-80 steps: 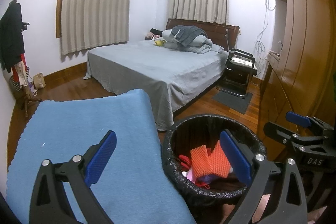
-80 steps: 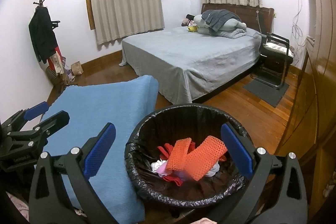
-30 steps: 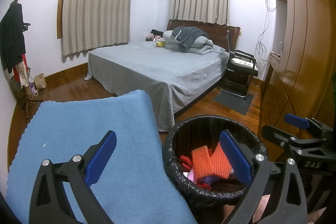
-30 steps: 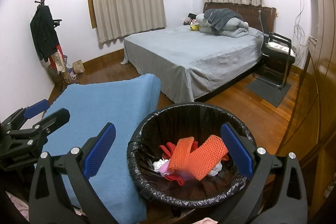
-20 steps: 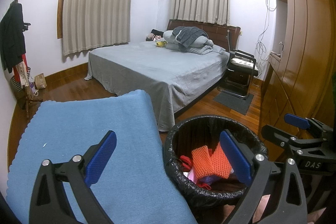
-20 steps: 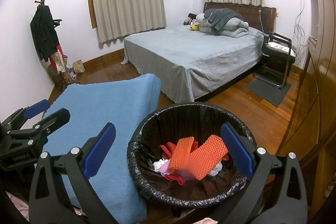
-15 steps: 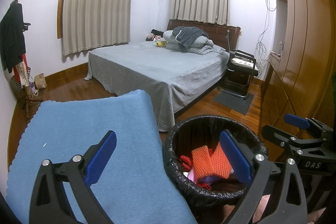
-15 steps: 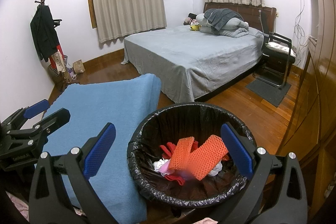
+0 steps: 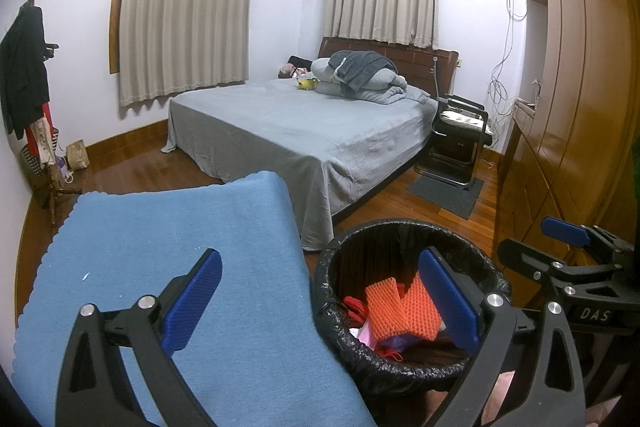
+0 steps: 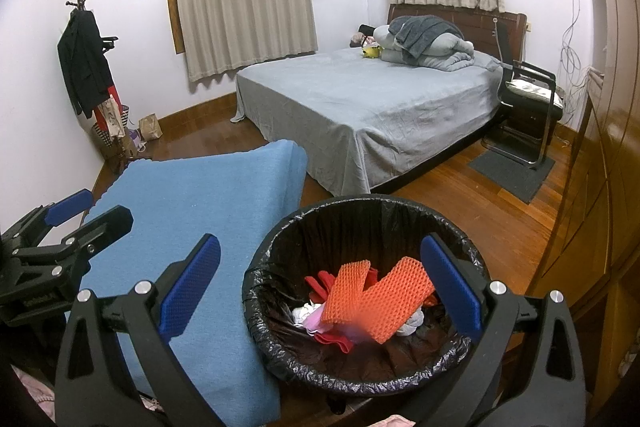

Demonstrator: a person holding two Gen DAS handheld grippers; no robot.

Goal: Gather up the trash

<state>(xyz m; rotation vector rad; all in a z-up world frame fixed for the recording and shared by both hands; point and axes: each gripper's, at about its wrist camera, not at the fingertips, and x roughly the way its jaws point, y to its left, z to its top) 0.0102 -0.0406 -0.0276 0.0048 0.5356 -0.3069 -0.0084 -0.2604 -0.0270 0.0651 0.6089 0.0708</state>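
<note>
I hold the left gripper (image 9: 320, 301) above the blue cloth (image 9: 168, 251), fingers spread wide and empty. My right gripper (image 10: 320, 291) hangs over the bin (image 10: 276, 267), likewise spread and empty. The orange mesh trash (image 10: 376, 301) lies inside the bin on red and white scraps.

A round trash bin (image 10: 460, 359) lined with a crinkled black bag stands upright on the wood floor, just beside the blue-covered desk (image 10: 192, 195); inside lie 2 orange mesh pieces (image 10: 380, 293), red scraps and white crumpled bits.
</note>
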